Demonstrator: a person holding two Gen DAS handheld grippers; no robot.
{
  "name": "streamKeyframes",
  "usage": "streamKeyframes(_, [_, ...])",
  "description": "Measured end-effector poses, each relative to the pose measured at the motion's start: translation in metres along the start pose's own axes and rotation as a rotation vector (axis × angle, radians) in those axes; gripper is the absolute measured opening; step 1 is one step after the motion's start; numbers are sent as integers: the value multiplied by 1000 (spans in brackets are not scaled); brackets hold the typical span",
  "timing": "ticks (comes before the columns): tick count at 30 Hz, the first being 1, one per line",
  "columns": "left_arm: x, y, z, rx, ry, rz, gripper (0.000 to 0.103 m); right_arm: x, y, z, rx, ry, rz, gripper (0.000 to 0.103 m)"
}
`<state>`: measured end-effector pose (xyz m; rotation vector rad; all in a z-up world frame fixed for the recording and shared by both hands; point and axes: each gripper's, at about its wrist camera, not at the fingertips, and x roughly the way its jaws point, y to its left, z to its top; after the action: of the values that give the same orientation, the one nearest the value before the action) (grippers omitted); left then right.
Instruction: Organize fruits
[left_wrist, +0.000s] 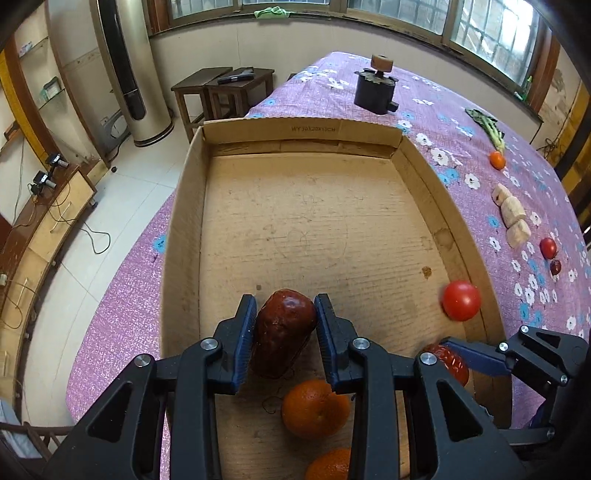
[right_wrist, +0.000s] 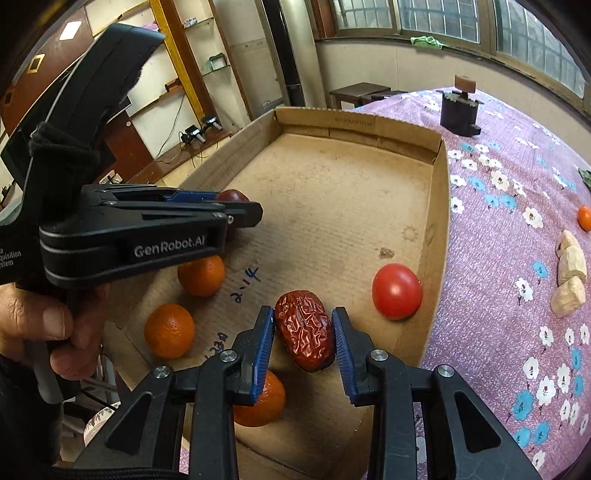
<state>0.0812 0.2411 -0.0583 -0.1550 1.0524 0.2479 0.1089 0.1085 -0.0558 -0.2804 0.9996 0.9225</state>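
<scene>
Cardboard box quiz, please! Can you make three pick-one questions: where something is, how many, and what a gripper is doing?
1. Where is the tomato? A) inside the cardboard box B) on the cloth C) on a stool
2. How many oranges lie in the box, in the right wrist view? A) one B) three C) five
3. The right gripper is: A) open, empty B) shut on an orange C) shut on a wrinkled red date
Answers: 1 A, it sits by the box's right wall; 2 B, three show on the floor; 3 C, the jaws pinch the date.
</scene>
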Motion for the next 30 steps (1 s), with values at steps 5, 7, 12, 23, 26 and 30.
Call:
streamKeyframes(5, [2, -3, 0, 10, 33, 47, 49, 2, -2, 2, -1, 5, -3, 33])
streamKeyframes(7, [-2, -2, -1, 8, 21, 45, 53, 0, -2, 1, 1, 5, -2, 39])
streamKeyframes(12, [-14, -1, -5, -6, -9, 57, 56, -9, -1, -2, -2, -16, -11, 51])
streamKeyframes(23, [-49, -10, -14, -46, -119, 28, 56, -55, -4, -16, 27, -95, -17, 51])
streamKeyframes(26, [-55, -20, -16, -28, -131, 18, 56, -69, -6, -21, 34, -112, -27, 51])
streamKeyframes(30, [-59, -32, -19, -12, -136, 2, 56, -84, -12, -28, 48, -129, -49, 51])
